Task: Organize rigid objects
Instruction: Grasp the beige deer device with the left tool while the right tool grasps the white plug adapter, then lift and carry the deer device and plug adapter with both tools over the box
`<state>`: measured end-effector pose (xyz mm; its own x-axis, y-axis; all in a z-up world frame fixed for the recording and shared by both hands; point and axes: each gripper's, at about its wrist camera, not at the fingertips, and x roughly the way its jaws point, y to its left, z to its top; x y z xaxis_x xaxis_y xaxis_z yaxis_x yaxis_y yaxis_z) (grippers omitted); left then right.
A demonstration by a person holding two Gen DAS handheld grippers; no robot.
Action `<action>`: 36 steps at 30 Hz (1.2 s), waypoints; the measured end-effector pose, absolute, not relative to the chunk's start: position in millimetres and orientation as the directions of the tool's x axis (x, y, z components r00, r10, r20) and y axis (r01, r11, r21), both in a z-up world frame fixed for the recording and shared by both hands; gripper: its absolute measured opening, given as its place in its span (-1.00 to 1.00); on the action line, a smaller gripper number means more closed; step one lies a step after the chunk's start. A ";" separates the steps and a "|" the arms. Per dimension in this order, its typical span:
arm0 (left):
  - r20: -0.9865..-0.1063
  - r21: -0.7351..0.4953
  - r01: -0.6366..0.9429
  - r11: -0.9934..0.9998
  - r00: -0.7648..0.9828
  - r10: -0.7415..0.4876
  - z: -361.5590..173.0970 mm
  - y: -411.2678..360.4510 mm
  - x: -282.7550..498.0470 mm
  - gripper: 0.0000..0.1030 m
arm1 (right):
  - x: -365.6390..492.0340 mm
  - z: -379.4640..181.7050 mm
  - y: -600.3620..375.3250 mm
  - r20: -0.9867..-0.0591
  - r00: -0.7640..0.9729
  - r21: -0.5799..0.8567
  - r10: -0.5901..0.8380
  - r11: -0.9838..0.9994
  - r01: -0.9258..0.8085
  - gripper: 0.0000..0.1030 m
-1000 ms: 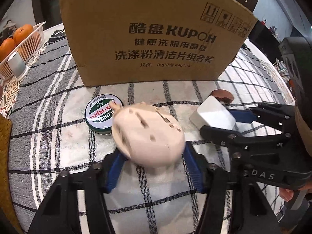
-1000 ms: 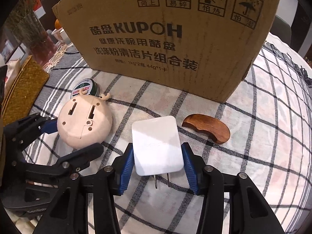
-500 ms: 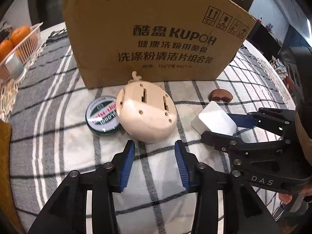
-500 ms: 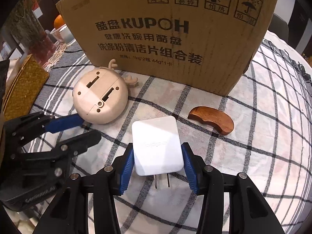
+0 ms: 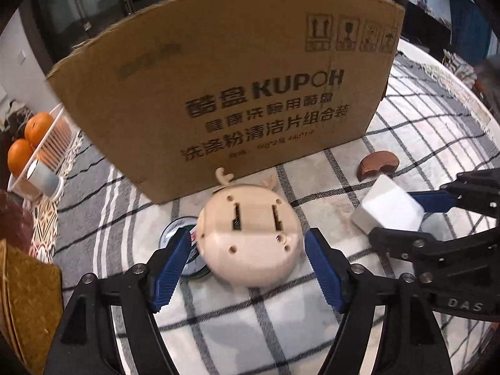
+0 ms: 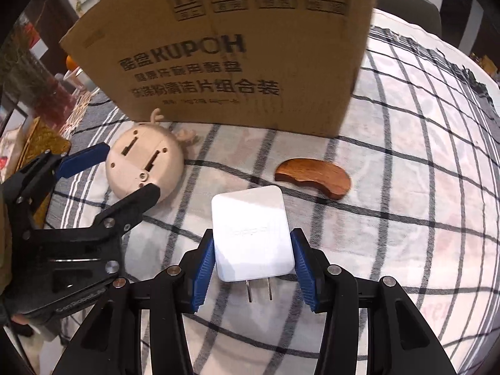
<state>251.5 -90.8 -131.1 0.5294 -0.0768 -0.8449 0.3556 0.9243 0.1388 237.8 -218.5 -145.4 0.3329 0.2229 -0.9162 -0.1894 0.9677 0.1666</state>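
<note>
Charger (image 6: 252, 234) sits between our right gripper's (image 6: 253, 262) blue pads (image 6: 204, 268), prongs toward the camera; the pads are snug against both sides, so we're clamped on it. Left gripper (image 5: 248, 268) is spread wide around the beige round gadget (image 5: 250, 237), with gaps on both sides and no contact. Gadget lies slots up on the checked cloth (image 6: 406, 218), antlers by the box (image 6: 225, 50). Left view shows a green tin (image 5: 175, 234) tucked partly under the gadget and behind the left pad; right view hides it. Right view shows the wooden piece (image 6: 314, 178) whole, just beyond the charger, apart from it. Left view adds oranges (image 5: 28, 140) in a white basket (image 5: 56, 143) at far left.
</note>
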 end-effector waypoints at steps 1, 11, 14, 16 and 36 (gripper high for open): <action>-0.845 0.147 0.357 0.922 0.530 -0.071 -132.6 -93.4 253.6 0.45 | 237.9 -145.5 -220.4 -0.916 0.335 0.167 0.221 0.969 -0.184 -0.06; -0.829 0.142 0.353 0.925 0.553 -0.083 -138.8 -96.7 261.1 0.42 | 237.8 -145.2 -221.9 -0.917 0.334 0.169 0.218 0.971 -0.171 -0.06; -0.831 0.122 0.346 0.930 0.549 -0.096 -136.7 -93.3 257.2 0.42 | 237.0 -143.9 -221.0 -0.916 0.339 0.167 0.217 0.971 -0.171 -0.06; -0.824 0.108 0.335 0.936 0.558 -0.104 -132.2 -88.6 252.4 0.42 | 238.2 -142.6 -217.9 -0.914 0.344 0.163 0.214 0.972 -0.172 -0.06; -0.754 0.019 0.224 0.975 0.643 -0.133 -75.6 -60.4 220.8 0.42 | 222.9 -91.8 -216.6 -0.858 0.462 0.154 0.223 0.971 -0.184 -0.06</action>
